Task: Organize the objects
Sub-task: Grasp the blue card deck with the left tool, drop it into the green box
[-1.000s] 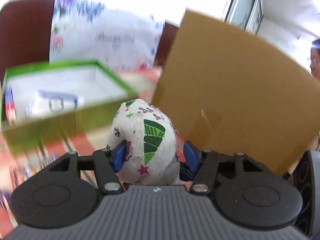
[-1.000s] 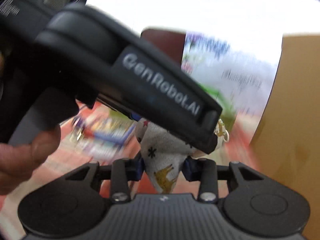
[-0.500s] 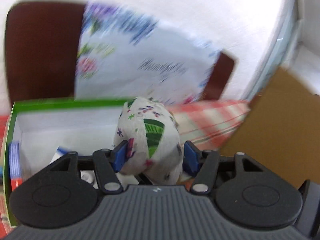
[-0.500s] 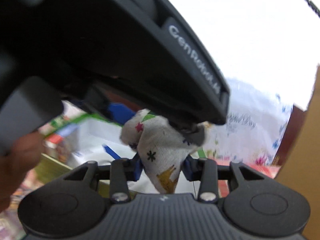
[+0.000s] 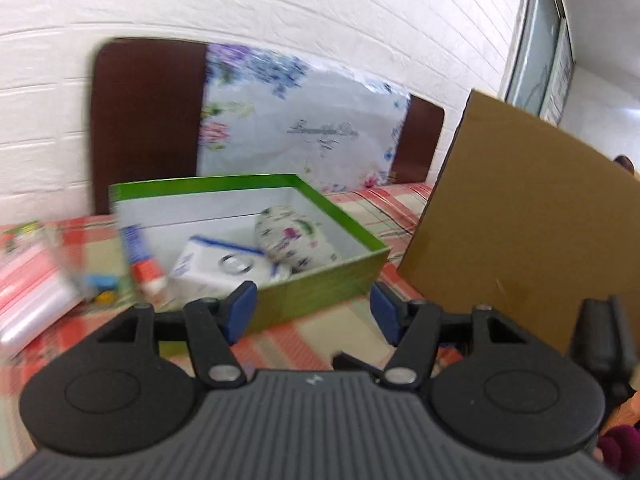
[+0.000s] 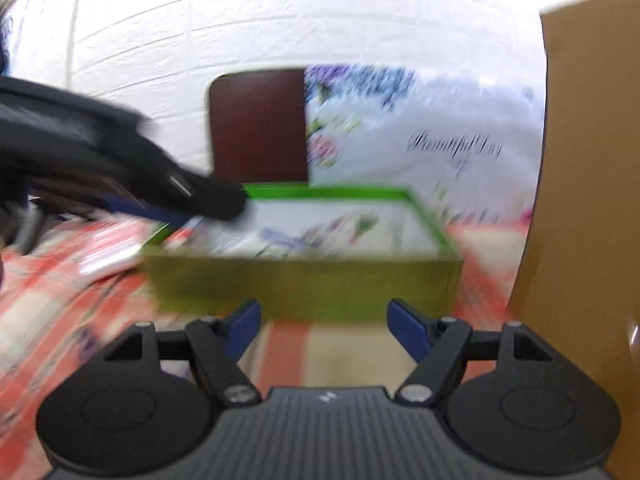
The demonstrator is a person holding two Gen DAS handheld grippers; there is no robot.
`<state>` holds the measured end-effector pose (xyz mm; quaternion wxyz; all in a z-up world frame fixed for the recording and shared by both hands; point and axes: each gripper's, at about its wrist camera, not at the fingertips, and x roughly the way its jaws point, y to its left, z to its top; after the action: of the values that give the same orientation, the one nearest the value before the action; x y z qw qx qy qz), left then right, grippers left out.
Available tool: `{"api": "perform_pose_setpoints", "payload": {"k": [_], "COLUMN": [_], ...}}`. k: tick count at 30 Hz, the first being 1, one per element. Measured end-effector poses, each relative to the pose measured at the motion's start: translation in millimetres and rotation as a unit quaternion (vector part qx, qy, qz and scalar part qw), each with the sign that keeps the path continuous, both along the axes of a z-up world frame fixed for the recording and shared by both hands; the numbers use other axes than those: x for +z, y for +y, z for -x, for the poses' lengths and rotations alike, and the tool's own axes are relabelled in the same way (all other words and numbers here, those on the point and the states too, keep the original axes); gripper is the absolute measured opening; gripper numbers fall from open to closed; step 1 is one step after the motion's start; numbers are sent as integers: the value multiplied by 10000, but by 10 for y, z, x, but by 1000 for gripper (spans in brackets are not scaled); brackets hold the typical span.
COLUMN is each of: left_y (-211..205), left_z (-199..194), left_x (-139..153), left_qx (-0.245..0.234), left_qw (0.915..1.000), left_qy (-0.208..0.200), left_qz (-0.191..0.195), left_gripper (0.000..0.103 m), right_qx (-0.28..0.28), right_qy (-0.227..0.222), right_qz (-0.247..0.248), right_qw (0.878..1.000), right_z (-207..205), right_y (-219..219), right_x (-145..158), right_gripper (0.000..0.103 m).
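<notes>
White-painted brick wall [image 5: 360, 20] rises behind a red-and-cream checked tablecloth [image 5: 320, 340]. Beyond the fingers of the left gripper [image 5: 313, 312] sits an open green cardboard box with a white lining [image 5: 344, 224]. Inside it, ahead of those fingers, lies a white fabric pouch printed with leaves and flowers [image 5: 294, 242], beside a white carton with blue edging [image 5: 216, 260]. Both left fingers are spreading, nothing between them. The right gripper [image 6: 324, 326] also faces the box, its blue pads widening around empty air. A tall brown cardboard sheet [image 5: 520, 216] stands right of the fingers.
</notes>
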<state>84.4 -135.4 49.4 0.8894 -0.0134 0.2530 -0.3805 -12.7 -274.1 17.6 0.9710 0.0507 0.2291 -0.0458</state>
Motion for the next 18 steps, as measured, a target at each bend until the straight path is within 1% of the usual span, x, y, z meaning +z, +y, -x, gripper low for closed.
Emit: {"api": "perform_pose_setpoints", "payload": {"k": [2, 4, 5, 6, 8, 10, 11, 13, 15, 16, 18], "left_y": [268, 518, 629, 730, 899, 986, 999, 986, 926, 914, 881], "left_z": [89, 122, 113, 93, 42, -6, -41, -131, -214, -247, -307], "left_x": [-57, -148, -198, -244, -312, -344, -352, -386, -440, -470, -551], "left_qx": [309, 685, 828, 926, 1078, 1118, 1104, 1056, 987, 947, 908], "left_qw": [9995, 9971, 9956, 9939, 9900, 9878, 9870, 9857, 9852, 9852, 9838], "left_qy": [44, 244, 402, 579, 906, 1080, 1148, 1279, 1374, 1413, 1533], "left_qz": [-90, -202, -191, -137, 15, 138, 205, 283, 257, 233, 184], "left_gripper": [66, 65, 65, 64, 64, 64, 64, 64, 64, 65, 66], "right_qx": [252, 556, 709, 835, 981, 1053, 1066, 1021, 971, 976, 1040], "right_qy": [207, 297, 317, 329, 396, 523, 612, 755, 836, 850, 888], "right_qz": [-99, -37, 36, 138, 392, 538, 497, 301, 108, 67, 154], "right_qw": [9994, 9980, 9970, 9959, 9936, 9916, 9912, 9915, 9917, 9916, 9905], "right_z": [50, 73, 38, -84, -187, -367, -467, -592, -637, -626, -610], "right_y": [186, 311, 358, 435, 596, 684, 691, 697, 662, 654, 659], "right_x": [-68, -123, -136, -150, -144, -175, -198, -227, -250, -254, -282], "right_gripper": [72, 72, 72, 72, 74, 84, 85, 85, 85, 85, 85]}}
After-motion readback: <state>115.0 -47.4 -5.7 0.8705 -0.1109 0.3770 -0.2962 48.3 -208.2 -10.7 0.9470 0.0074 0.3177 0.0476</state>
